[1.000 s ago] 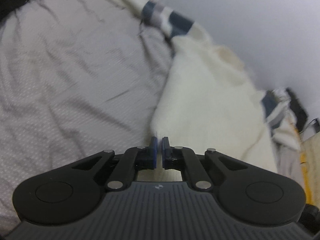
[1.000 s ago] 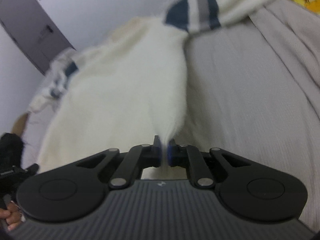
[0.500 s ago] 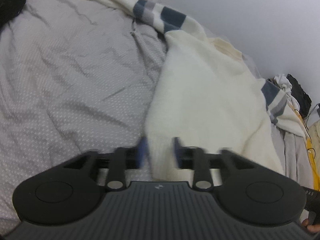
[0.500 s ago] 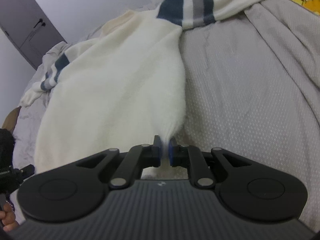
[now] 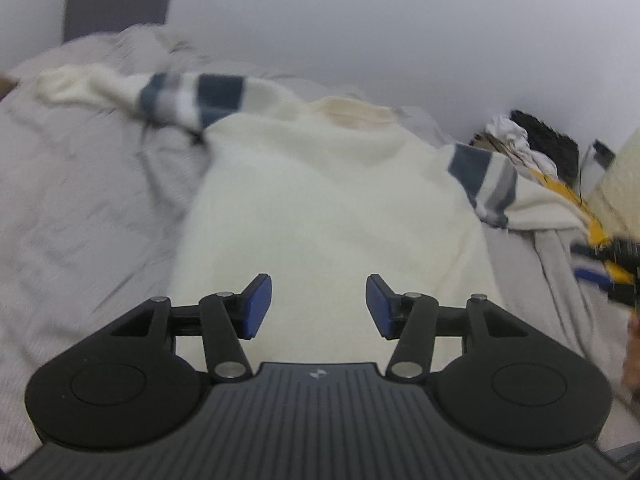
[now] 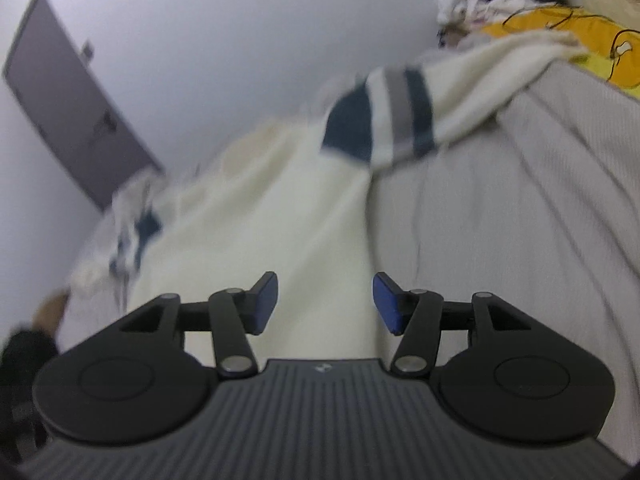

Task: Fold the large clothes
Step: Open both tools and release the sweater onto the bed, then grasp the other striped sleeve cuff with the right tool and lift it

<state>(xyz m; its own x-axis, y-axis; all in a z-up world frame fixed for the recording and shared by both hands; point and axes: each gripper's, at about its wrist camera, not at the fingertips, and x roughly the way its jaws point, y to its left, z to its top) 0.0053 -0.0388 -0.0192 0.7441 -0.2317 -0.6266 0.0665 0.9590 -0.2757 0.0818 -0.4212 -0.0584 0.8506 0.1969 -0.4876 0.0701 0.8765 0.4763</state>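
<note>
Cream sweater (image 5: 332, 200) flat on grey bedsheet (image 5: 80, 208), beneath both spread-wide, empty grippers: left gripper (image 5: 319, 306), right gripper (image 6: 325, 304).

No readable text, labels, brands or numbers in either view.

From my end the sweater (image 5: 332, 200) looks like fuzzy cream knit, the bedsheet (image 5: 80, 216) thin matt grey cloth (bit wrinkly). Left gripper (image 5: 319, 306) is matt black plastic, ribbed, with shiny metal pins.
</note>
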